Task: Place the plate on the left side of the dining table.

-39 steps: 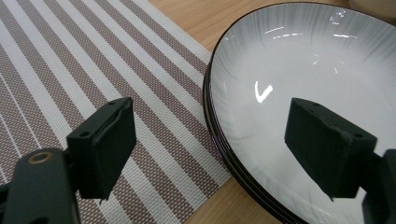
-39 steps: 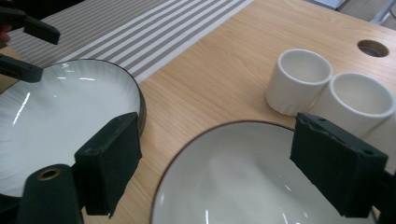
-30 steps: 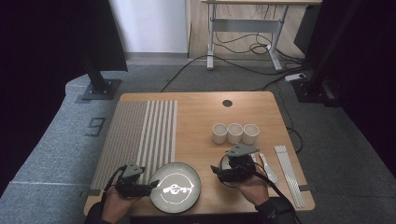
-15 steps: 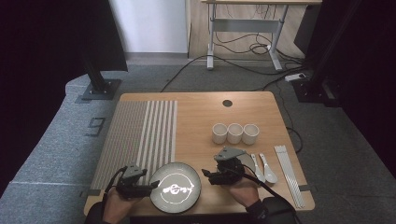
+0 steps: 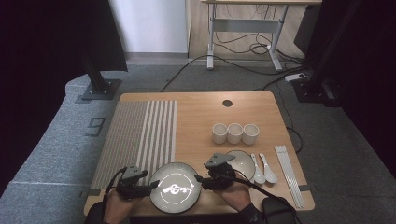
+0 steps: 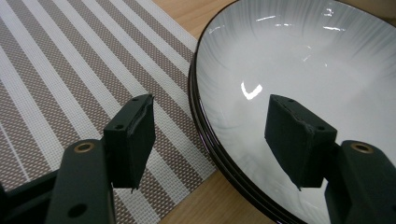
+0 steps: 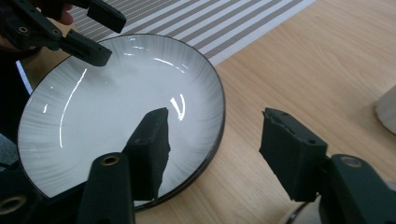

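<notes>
Here the plate (image 5: 175,189) rim sits between both tools' closing jaws.

We list the wide grey glazed plate with a dark rim (image 6: 299,60): cut by the left gripper view's top, right and bottom edges; its near rim hidden behind the black jaws in the right gripper view. We list a white rounded object (image 7: 387,109), cut by that view's right edge, kind unclear. Small white bowl (image 5: 243,163): partly covered by the right gripper (image 5: 201,178).
</notes>
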Demonstrator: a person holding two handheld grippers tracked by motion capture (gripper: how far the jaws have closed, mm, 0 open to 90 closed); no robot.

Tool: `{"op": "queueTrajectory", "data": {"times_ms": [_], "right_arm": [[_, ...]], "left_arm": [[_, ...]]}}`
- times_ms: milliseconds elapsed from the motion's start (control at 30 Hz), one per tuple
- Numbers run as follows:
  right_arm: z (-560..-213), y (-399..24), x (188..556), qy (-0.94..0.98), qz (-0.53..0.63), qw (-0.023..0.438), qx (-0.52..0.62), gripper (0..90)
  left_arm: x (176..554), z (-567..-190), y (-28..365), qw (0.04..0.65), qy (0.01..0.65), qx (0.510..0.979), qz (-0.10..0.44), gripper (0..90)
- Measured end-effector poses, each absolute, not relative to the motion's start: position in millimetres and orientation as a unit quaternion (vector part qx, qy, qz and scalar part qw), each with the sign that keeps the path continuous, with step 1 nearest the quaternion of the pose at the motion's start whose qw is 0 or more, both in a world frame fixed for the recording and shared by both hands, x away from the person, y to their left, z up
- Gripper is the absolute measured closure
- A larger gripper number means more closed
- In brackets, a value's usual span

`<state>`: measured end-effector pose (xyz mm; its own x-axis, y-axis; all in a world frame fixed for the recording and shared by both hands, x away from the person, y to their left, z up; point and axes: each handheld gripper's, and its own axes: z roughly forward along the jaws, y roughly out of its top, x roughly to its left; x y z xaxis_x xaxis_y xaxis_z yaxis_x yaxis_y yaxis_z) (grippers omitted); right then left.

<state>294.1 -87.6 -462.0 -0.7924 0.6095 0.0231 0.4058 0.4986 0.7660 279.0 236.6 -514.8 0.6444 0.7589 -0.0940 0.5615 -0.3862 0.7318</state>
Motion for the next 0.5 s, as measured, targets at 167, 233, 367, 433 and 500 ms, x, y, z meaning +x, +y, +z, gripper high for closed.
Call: {"op": "queueTrajectory", "data": {"times_ms": [167,233,367,433,500], "right_arm": [[-469.2,-81.1,290.2,0.863,0.397,0.125,0.288,51.3],[-473.9,-77.6,288.6,0.866,0.392,0.122,0.285,54.0],[-478.6,-74.3,287.5,0.868,0.387,0.122,0.286,55.4],[-481.6,-72.4,287.1,0.869,0.383,0.124,0.289,56.3],[-485.0,-70.8,287.0,0.872,0.376,0.124,0.289,57.4]], "left_arm": [[278.9,-515.6,235.7,0.383,0.403,0.821,0.127,34.7],[278.8,-516.0,235.8,0.383,0.404,0.821,0.125,35.6],[278.6,-516.7,235.6,0.382,0.405,0.822,0.123,36.4],[278.7,-517.2,235.2,0.381,0.405,0.822,0.123,36.8],[278.5,-517.6,234.9,0.380,0.406,0.822,0.122,37.3]]}}
